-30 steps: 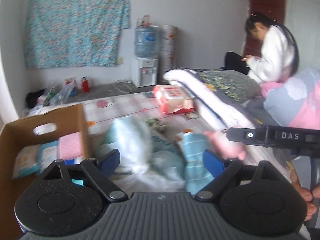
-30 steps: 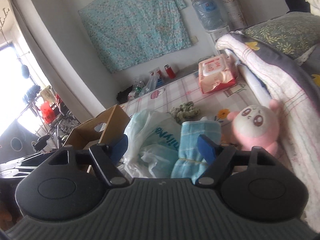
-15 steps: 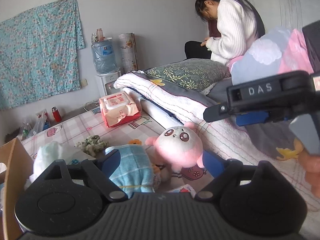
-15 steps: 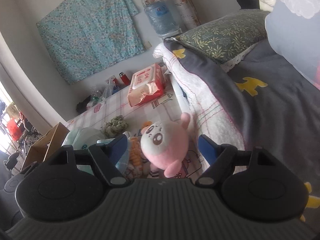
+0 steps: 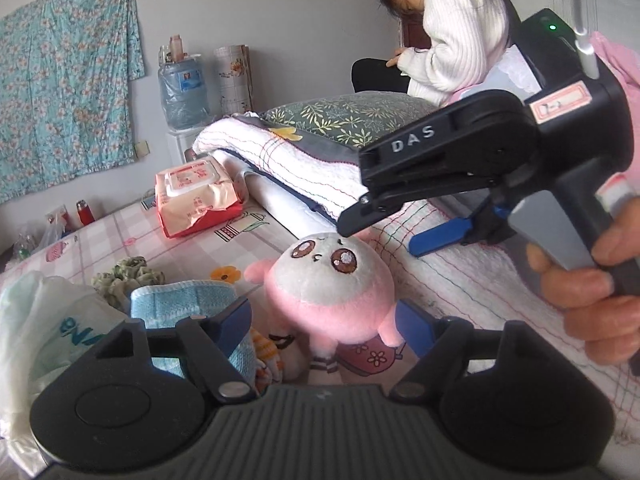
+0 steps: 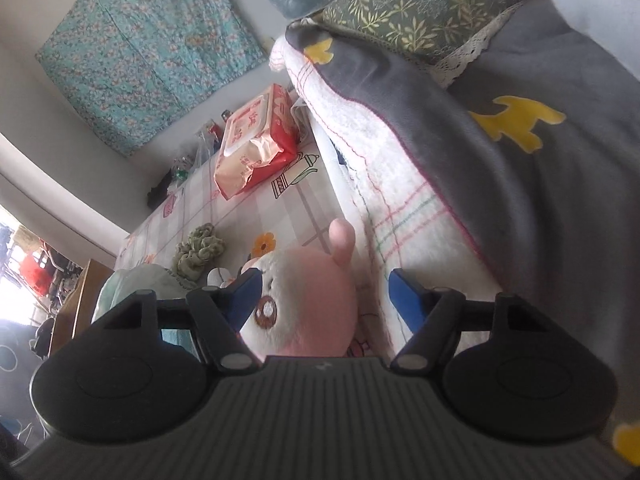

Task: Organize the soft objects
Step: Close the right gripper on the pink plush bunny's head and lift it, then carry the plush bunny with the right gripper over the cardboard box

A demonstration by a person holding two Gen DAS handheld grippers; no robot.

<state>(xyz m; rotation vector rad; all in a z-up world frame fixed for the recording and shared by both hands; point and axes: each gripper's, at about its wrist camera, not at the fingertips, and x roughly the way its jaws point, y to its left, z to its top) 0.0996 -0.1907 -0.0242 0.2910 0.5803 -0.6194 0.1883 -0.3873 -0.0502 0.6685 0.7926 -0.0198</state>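
Two grippers here, both aimed at the same pink plush toy. The left gripper has its jaws fairly wide and closing, with the toy sitting between the blue fingers, but the pads aren't pressing on it that I can see. Same deal with the right gripper: jaws closing, the toy's round head between them. Its left pad looks right up against the toy's face, while there's a clear gap on the other side, so no real grip.

The toy lies on a checked pink sheet right at the edge of a folded white blanket, so there's barely any room on that side. On the other side it's crowded too: a rolled blue towel just beside the toy, then a white plastic bag and a green scrunchie. Further back the sheet opens up, with only a red wipes pack on it.

The right hand holding its gripper is cut off at the frame edge. In the right wrist view a cardboard box only shows as a sliver. Under the toy there's some orange striped thing, can't make it out. A person in a white sweater sits behind a green pillow.
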